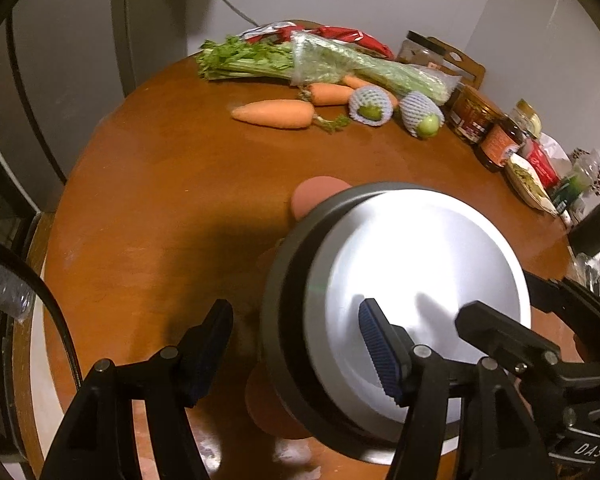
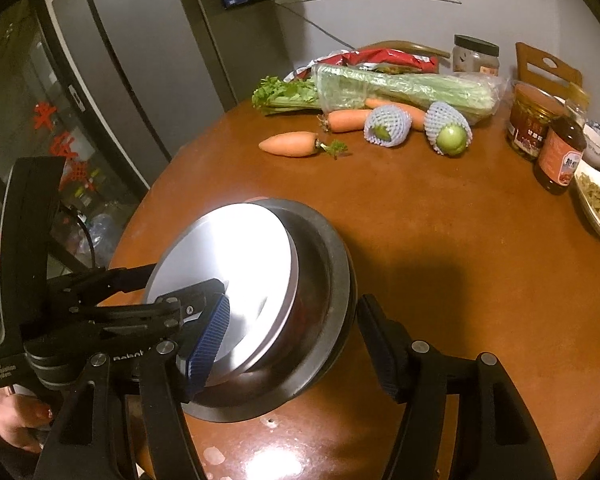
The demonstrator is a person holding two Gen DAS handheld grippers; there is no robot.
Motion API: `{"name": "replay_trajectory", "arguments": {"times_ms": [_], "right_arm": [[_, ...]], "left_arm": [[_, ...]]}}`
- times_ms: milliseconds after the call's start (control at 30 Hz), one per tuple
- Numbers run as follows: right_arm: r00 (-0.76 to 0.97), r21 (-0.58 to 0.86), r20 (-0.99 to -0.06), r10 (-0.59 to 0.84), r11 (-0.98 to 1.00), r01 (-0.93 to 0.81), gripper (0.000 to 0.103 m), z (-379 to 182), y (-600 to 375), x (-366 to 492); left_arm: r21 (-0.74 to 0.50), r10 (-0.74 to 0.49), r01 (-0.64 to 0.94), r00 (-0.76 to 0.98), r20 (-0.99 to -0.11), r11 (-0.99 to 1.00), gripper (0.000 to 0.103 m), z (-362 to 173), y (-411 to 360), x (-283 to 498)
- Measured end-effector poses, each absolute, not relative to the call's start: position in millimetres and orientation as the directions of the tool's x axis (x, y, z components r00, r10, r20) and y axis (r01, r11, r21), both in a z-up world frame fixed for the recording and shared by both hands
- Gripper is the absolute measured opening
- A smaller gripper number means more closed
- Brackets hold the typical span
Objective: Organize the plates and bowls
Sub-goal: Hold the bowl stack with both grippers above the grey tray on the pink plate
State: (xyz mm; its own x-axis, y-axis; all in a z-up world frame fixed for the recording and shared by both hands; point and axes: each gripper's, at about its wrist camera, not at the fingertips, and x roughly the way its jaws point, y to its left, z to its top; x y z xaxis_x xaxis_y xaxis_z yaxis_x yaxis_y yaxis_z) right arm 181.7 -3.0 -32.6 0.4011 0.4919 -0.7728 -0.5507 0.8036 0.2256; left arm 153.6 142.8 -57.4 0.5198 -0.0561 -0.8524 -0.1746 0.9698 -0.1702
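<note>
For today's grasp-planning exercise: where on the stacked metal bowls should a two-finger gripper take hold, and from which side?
Probably the outer bowl's flared rim, with one finger inside and one outside. The stack lies tilted on the table, its open side toward the grippers, so the rim's near edge is exposed. The right gripper already straddles it there; the left gripper straddles the opposite edge.

Steel bowls (image 2: pixel 284 280) nested upside down on table (image 2: pixel 440 240)
</note>
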Motion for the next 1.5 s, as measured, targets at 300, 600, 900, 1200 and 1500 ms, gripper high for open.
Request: {"name": "replay_trajectory", "arguments": {"times_ms": [300, 600, 900, 1200, 1500], "right_arm": [[0.439, 0.174, -0.773, 0.459, 0.818, -0.548, 0.068, -32.0, -9.7, 183.5], [0.474, 0.15, -0.769, 0.429, 0.842, -0.518, 0.068, -30.8, -26.8, 189.4], [0.496, 0.138, -0.764, 0.412, 0.855, -0.5, 0.068, -29.9, -43.3, 194.1], [0.51, 0.131, -0.76, 0.403, 0.863, -0.488, 0.068, -29.2, -59.0, 196.6], [0.509, 0.14, -0.762, 0.401, 0.869, -0.474, 0.068, -29.1, -73.5, 197.7]], "left_arm": [[-0.173, -0.075, -0.141, 0.52, -0.851, 0.975, 0.065, -56.5, 127.7, 157.9], [-0.171, -0.086, -0.117, 0.52, -0.85, 0.978, 0.065, -56.8, 112.0, 166.5], [-0.164, -0.091, -0.096, 0.52, -0.849, 0.982, 0.065, -56.0, 95.7, 175.7], [-0.158, -0.096, -0.077, 0.518, -0.85, 0.984, 0.065, -56.1, 80.4, 185.1], [-0.155, -0.1, -0.064, 0.517, -0.85, 0.986, 0.065, -56.7, 68.2, 188.9]]}}
